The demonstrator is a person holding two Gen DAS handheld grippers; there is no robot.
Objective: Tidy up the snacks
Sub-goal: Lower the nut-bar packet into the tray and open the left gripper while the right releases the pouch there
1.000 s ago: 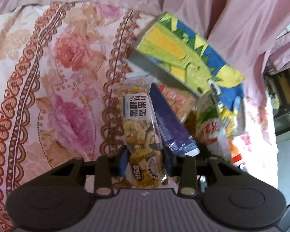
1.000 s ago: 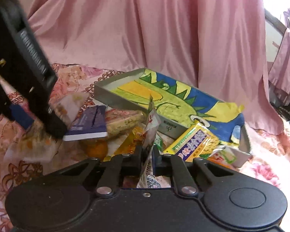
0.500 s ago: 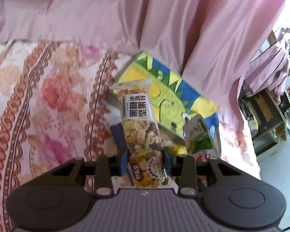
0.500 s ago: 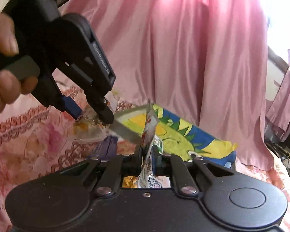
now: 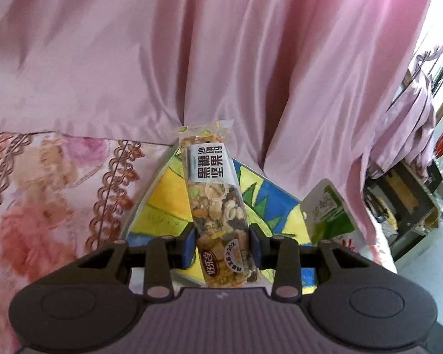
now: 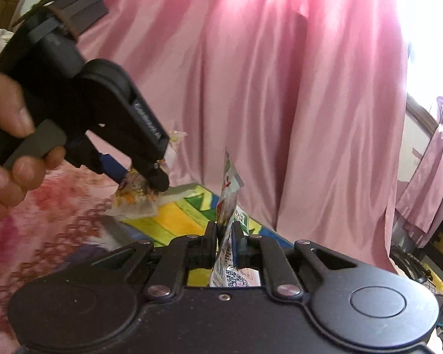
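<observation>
Nut bar, in a clear wrapper, is clamped upright in the left hand-held gripper above the dinosaur-print box. Green-and-white sachet is pinched edge-on in the fully clenched right hand-held gripper. Pink curtain hangs behind the floral bedspread.

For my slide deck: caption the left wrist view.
Left gripper clamps a clear-wrapped nut bar upright above a dinosaur-print box, pink curtain behind.

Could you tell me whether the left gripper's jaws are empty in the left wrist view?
No, the left gripper is clamped on a clear-wrapped nut-and-seed snack bar standing upright between its blue pads.
</observation>
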